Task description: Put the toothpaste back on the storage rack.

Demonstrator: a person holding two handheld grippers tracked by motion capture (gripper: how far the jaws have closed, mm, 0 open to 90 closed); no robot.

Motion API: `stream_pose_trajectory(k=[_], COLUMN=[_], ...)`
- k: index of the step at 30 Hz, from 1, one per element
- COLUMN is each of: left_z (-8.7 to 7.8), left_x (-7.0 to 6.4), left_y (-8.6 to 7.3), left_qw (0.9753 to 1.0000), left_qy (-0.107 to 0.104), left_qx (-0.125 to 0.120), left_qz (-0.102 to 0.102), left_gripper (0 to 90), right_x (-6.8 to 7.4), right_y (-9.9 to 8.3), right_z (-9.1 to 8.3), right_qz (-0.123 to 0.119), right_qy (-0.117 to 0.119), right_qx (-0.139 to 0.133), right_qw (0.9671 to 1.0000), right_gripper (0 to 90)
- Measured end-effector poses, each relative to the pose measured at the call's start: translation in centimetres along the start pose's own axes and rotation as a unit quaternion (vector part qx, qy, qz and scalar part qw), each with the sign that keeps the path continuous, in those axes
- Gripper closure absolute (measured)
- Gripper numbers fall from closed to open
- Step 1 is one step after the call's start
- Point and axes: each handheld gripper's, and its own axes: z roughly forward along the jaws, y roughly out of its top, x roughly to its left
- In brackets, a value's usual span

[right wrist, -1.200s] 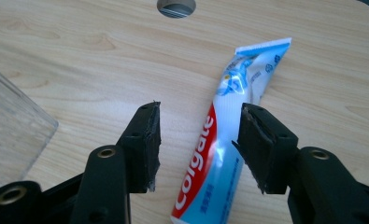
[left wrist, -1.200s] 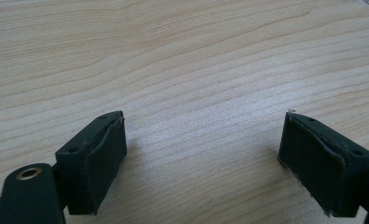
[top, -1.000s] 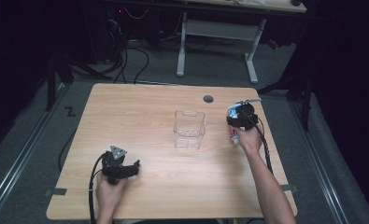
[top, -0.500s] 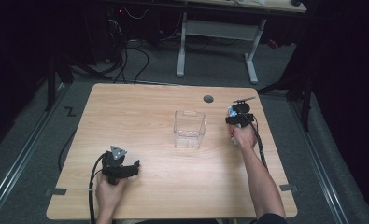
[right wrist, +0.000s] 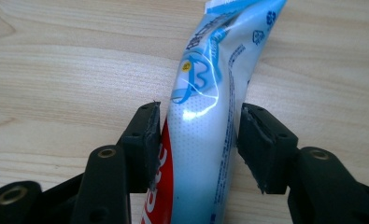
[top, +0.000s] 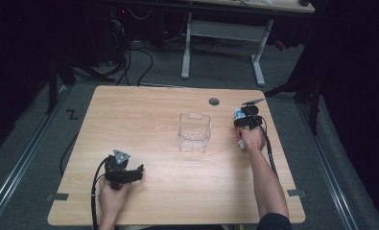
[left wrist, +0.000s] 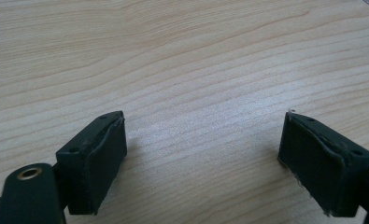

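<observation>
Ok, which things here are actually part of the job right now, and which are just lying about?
In play:
- toothpaste tube, between the right tongs, jaws at its sides
- clear plastic bin, mid-table, the likely destination
- left tongs, open, empty, over bare wood

Lying about:
- round cable hole in the table
- white-legged desk and floor cables behind

**Left jaws spread, right jaws closed in**

Left gripper (top: 124,172) is being held low by the left hand (top: 111,197), jaws standing wide apart. Right gripper (top: 244,119) is being held out by the right hand (top: 252,139), forearm extended, jaws pressing both sides of a tube (right wrist: 205,126).
</observation>
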Motion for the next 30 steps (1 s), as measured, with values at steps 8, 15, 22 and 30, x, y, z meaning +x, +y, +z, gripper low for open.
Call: stream_pose_trajectory(k=[8,15,22,30], left_z=[0.0,0.0,0.0,0.0], left_x=[0.0,0.0,0.0,0.0], left_y=[0.0,0.0,0.0,0.0], left_qw=[1.0,1.0,1.0,1.0], left_qy=[0.0,0.0,0.0,0.0], left_qx=[0.0,0.0,0.0,0.0], left_qz=[0.0,0.0,0.001,0.0], left_gripper=[15.5,15.8,15.9,15.9], right_x=[0.5,1.0,0.3,0.9], right_y=[0.4,1.2,1.2,0.9], right_z=[0.6,1.3,1.7,1.2], right_qz=[-0.018,-0.03,-0.007,-0.041], right_qy=[-0.021,-0.042,-0.022,-0.035], right_qx=[0.017,0.045,0.057,0.061], right_qw=[0.9995,0.9977,0.9981,0.9967], right_gripper=[48.1,47.4,46.3,62.6])
